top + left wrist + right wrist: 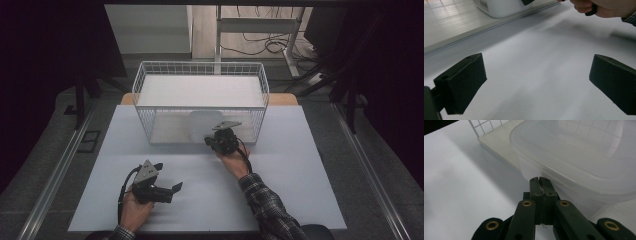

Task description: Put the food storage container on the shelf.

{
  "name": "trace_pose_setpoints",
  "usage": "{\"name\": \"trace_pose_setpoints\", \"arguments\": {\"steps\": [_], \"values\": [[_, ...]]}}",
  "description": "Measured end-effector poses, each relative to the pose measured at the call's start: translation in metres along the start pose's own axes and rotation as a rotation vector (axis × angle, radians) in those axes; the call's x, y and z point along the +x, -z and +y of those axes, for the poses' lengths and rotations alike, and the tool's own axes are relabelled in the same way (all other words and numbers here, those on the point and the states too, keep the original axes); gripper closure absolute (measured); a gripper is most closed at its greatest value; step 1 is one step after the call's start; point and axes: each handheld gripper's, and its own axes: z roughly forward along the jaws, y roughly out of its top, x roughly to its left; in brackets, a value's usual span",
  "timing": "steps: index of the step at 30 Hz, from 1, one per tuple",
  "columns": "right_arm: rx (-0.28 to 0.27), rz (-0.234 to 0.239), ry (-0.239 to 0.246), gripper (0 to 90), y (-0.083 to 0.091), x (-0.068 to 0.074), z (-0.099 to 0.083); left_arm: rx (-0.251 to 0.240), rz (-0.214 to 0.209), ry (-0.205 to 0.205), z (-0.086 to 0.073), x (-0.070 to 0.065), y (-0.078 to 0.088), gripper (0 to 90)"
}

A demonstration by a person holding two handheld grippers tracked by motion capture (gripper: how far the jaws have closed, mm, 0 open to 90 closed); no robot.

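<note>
Pale grey tabletop (280, 180) fills the middle of the high view, with dark floor and cables beyond it. Near the upper centre stands a white wire basket (150, 85), lying on its side so that its open face looks toward me.

Inside it sits a translucent plastic container (202, 126), milky white, with rounded corners and a thick lipped rim. In the right claw view this container (579, 162) takes up the upper right of the frame, cloudy enough that the basket grid shows faintly through it. In the left claw view its rounded bottom corner (499, 8) appears at the top, with a barcode label on its side.

My right claw (214, 141) is at the centre of the high view, at the basket's mouth. Its jaws are pressed together with nothing between them, and the tips (540, 181) sit just against the container's near wall below the rim.

My left claw (172, 190) is at the lower left, low over bare tabletop, well apart from the basket. Its jaws are spread wide, nothing between them.
</note>
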Motion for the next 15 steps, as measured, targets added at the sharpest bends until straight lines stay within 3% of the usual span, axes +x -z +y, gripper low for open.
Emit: {"name": "trace_pose_setpoints", "arguments": {"steps": [15], "values": [[0.01, -0.025, -0.011, 88.5, -0.014, -0.01, 0.013, 0.006, -0.014, 0.016, 0.0, 0.001, -0.001, 0.5]]}}
